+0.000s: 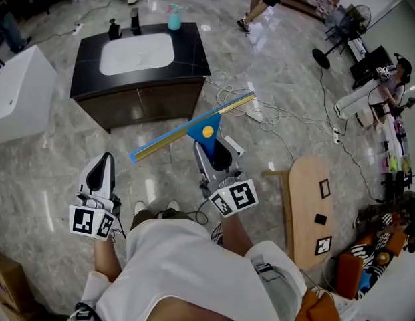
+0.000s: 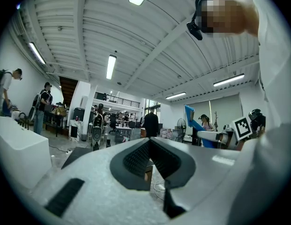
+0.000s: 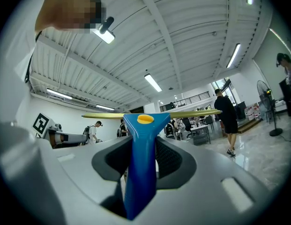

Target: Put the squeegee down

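The squeegee [image 1: 168,138] has a blue handle with a yellow dot and a long yellow-edged blade. It hangs level in the air over the marble floor, in front of the person. My right gripper [image 1: 210,141] is shut on its blue handle, and the blade stretches out to both sides past the jaws. In the right gripper view the squeegee [image 3: 141,149] handle stands upright between the dark pads of the right gripper [image 3: 142,136]. My left gripper [image 1: 105,159] is held low at the left, shut and holding nothing. In its own view the left gripper [image 2: 150,142] has its pad tips together.
A black vanity [image 1: 194,52] with a white sink, a soap pump and a teal spray bottle [image 1: 174,17] stands ahead. A white tub [image 1: 20,92] is at the left. Cables [image 1: 264,112] lie on the floor and a wooden board [image 1: 309,206] is at the right. People walk about farther off.
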Motion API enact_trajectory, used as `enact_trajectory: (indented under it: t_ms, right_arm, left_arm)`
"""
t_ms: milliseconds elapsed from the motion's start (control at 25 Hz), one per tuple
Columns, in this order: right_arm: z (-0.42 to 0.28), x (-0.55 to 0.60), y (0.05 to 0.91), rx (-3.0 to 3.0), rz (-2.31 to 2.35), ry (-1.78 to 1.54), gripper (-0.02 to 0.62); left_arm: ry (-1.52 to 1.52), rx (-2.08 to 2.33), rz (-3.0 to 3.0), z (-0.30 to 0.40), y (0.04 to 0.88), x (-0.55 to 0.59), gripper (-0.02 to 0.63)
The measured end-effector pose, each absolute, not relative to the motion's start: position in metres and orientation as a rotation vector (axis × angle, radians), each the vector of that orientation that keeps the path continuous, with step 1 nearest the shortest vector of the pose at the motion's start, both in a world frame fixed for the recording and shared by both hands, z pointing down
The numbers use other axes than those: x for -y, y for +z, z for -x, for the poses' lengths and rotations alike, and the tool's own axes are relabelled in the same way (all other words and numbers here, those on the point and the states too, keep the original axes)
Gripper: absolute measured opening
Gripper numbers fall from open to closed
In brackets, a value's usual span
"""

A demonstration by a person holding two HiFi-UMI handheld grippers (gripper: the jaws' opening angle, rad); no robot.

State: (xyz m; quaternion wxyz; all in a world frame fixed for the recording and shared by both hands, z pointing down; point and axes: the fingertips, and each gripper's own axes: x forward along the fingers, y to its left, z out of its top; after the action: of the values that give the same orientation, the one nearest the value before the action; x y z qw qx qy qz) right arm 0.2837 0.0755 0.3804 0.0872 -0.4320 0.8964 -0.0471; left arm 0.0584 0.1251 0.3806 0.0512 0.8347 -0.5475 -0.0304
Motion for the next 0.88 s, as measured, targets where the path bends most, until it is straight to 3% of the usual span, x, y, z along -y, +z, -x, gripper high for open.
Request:
enact_trajectory:
  t_ms: [480,880]
  right_arm:
    - [-0.252,-0.026,0.393,-2.695,1.268,-0.185,0.15]
    - [-0.176,0.078,0.392,-2.681,1.344,-0.182,0.15]
  left_arm:
    - [-0.085,1.672,-2.501,-0.03,0.394,-0.074,0.006]
    - [-0.114,1.589,-2.536,0.046,0.396,0.047,0.006]
